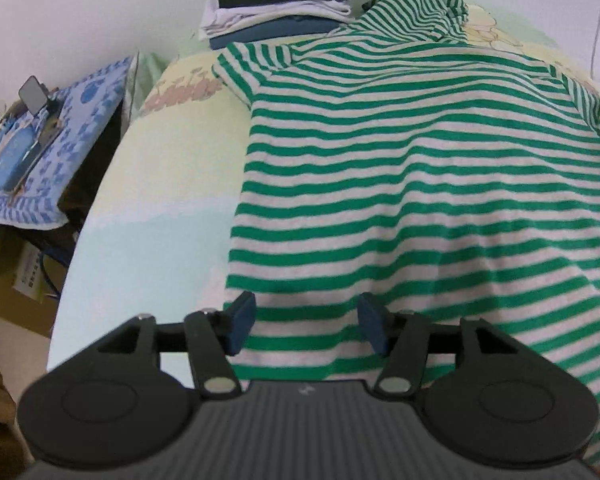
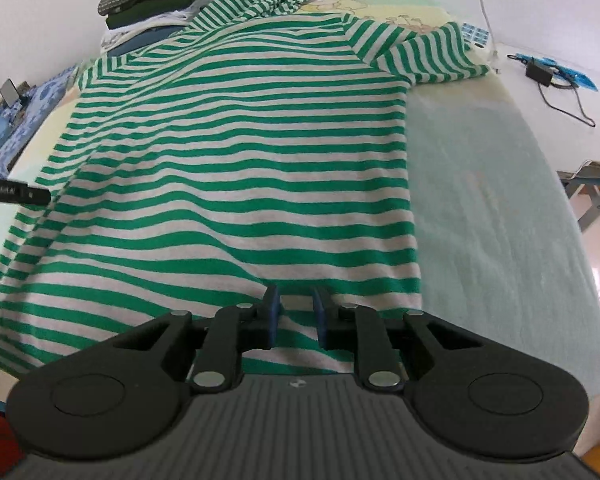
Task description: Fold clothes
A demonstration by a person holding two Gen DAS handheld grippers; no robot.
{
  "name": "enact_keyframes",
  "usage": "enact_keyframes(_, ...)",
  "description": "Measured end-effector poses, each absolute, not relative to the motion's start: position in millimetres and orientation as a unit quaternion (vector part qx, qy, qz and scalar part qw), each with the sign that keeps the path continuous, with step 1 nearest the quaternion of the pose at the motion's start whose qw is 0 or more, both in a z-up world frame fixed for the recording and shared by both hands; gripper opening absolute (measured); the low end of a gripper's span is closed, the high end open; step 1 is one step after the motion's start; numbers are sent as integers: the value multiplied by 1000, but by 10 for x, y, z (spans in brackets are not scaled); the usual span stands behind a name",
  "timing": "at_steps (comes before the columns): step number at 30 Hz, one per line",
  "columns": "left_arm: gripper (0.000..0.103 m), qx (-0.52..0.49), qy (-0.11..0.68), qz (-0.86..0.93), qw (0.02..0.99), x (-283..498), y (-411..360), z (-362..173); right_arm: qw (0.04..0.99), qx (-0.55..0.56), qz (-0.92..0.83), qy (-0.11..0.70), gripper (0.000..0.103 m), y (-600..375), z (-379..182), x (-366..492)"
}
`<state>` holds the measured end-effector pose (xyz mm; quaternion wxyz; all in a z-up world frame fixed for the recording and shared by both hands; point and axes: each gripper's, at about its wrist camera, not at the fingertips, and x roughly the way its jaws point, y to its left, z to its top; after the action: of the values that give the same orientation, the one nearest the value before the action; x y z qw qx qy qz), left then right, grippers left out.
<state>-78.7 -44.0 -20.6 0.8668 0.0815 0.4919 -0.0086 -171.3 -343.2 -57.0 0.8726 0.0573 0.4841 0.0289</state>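
In the left wrist view, the green-and-white striped short-sleeved shirt (image 1: 412,184) runs off the right edge, cutting away its far sleeve, and its bottom hem is hidden behind the black body of the left gripper (image 1: 306,322). The stack of folded dark and white clothes (image 1: 284,0) is cropped by the top edge. In the right wrist view, the hem disappears behind the right gripper (image 2: 296,314). A small upright phone-like object (image 2: 9,92) is too small to identify.
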Motion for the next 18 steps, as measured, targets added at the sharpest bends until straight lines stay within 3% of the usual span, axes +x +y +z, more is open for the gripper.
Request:
enact_keyframes(3,66,85,493,4,866,-761,-490,-215,872,39,18,487,14,-3459,-560,-1694)
enact_keyframes(8,77,79,495,16,865,-742,-547,-205,877,49,42,477,17,-3444,-505,-1634)
enact_keyframes(18,82,73,509,46,857,-757,-645,-242,869,36,101,482,17,-3267,-576,-1490)
